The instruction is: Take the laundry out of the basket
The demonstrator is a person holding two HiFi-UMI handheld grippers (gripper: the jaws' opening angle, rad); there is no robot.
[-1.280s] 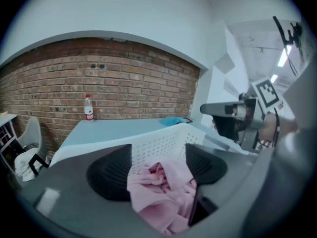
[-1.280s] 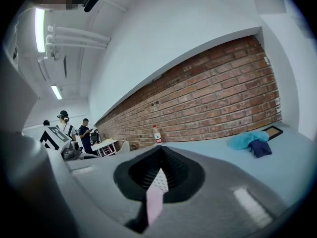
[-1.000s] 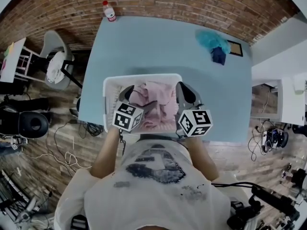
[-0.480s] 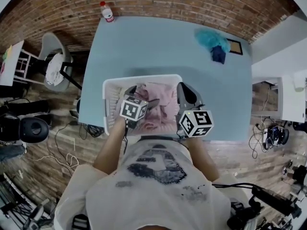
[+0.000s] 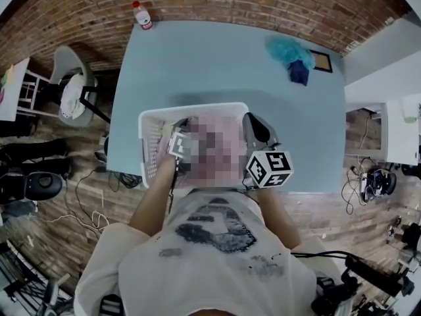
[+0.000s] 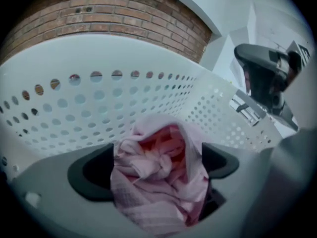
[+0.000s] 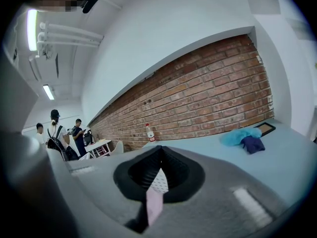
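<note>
Step in hand: reaching in. The left claw [image 6: 155, 167], its jaws just opened wide, straddles the pink laundry [image 6: 159, 187] inside the basket [image 6: 99, 108] without clamping it. The right claw [image 7: 158, 176] is closed and idle. Next move, likely: close the left jaws and lift.

Left gripper [image 5: 183, 134] sits inside white basket [image 5: 150, 133]; right gripper [image 5: 252, 122] beside it.
</note>
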